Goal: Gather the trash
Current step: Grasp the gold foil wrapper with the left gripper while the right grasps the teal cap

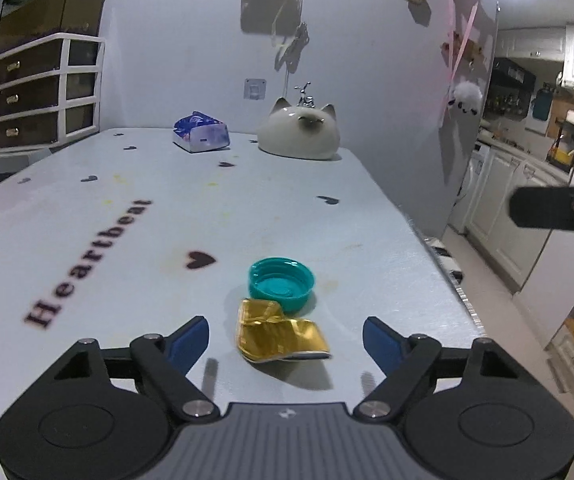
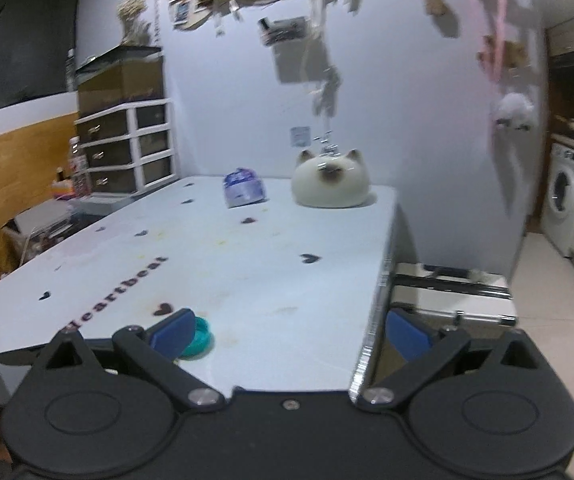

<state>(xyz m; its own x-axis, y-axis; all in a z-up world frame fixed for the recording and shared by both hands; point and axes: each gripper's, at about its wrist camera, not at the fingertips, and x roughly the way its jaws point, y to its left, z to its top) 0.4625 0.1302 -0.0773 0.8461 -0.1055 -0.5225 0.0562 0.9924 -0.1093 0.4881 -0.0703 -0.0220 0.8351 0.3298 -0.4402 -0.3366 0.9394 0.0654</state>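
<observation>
Pale surface (image 1: pixel 287 208) printed with dark hearts and "Heartbeat". Left tongs (image 1: pixel 285 340) spread, pinching nothing: gold wrapper (image 1: pixel 281 336) lying between the pads, teal cap (image 1: pixel 281 283) touching it just beyond. Far ahead, tissue pack (image 1: pixel 201 132) and cat ornament (image 1: pixel 299 133) against the wall. Right tongs (image 2: pixel 287 334) spread too, straddling the surface's right edge.

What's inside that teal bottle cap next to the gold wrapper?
The teal cap lies open side up and looks empty: only its ribbed inner floor shows. Its near edge is hidden behind the gold wrapper, which sits between the open left claw's fingers, untouched.
</observation>
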